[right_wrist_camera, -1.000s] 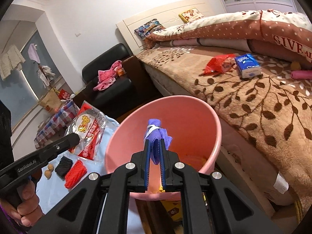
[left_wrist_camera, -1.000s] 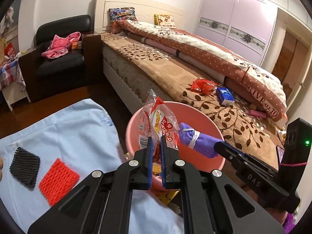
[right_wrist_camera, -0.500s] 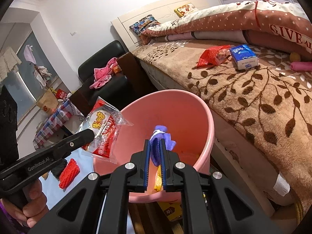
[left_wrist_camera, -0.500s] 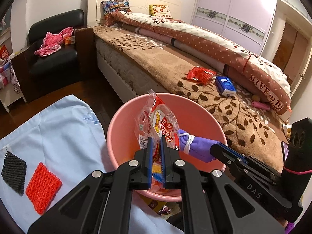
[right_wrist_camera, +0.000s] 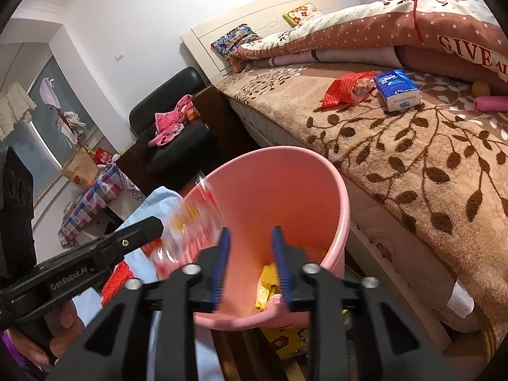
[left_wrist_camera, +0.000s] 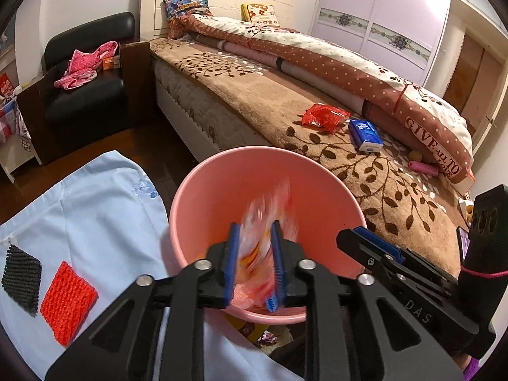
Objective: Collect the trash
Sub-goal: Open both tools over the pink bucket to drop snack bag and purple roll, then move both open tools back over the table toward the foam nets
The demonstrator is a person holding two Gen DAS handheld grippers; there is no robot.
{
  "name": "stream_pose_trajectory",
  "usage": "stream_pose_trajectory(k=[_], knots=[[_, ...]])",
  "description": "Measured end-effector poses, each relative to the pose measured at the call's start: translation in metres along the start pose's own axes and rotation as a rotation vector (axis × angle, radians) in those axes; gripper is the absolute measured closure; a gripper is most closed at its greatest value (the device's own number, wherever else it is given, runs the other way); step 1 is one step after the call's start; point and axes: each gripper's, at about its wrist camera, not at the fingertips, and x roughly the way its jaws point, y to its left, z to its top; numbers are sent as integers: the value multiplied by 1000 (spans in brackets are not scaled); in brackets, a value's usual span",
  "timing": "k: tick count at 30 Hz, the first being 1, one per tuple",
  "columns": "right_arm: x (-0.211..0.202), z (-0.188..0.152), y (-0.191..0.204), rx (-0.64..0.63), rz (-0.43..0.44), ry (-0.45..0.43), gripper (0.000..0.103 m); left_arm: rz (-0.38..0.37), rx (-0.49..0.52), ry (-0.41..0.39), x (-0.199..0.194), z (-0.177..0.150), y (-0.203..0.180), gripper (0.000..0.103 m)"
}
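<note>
Snack wrapper (left_wrist_camera: 270, 222), blurred, sits loose between pads of left gripper (left_wrist_camera: 253, 265), jaws just opened, over pink bin (left_wrist_camera: 203, 190). Right gripper (right_wrist_camera: 250, 265) at 3 o'clock, jaws just opened, empty. Bed (left_wrist_camera: 397, 190) w/ red packet (left_wrist_camera: 324, 116) at 1 o'clock.

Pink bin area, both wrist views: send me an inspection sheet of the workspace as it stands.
Surface: light blue cloth beside the bin; brown leaf-patterned bed cover behind it.
Job's things: pink bin holds yellow wrappers; snack wrapper, blurred, falling into the bin between the left jaws.
Clutter: red packet and blue tissue pack on the bed; red mesh pad and black mesh pad on the cloth; wrappers on the floor under the bin.
Grippers: left gripper and right gripper have just opened over the bin; right jaws hold nothing.
Cables: nothing seen.
Surroundings: black armchair with pink clothes; wardrobe.
</note>
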Motion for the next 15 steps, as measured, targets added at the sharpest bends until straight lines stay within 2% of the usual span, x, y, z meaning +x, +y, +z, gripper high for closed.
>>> stream_pose_trajectory(k=[3, 15], knots=[[-2, 0, 2, -6, 2, 0, 61, 7, -5, -9, -4, -1, 1, 66], [-9, 0, 5, 3, 18, -11, 57, 34, -50, -15, -22, -6, 18, 65]])
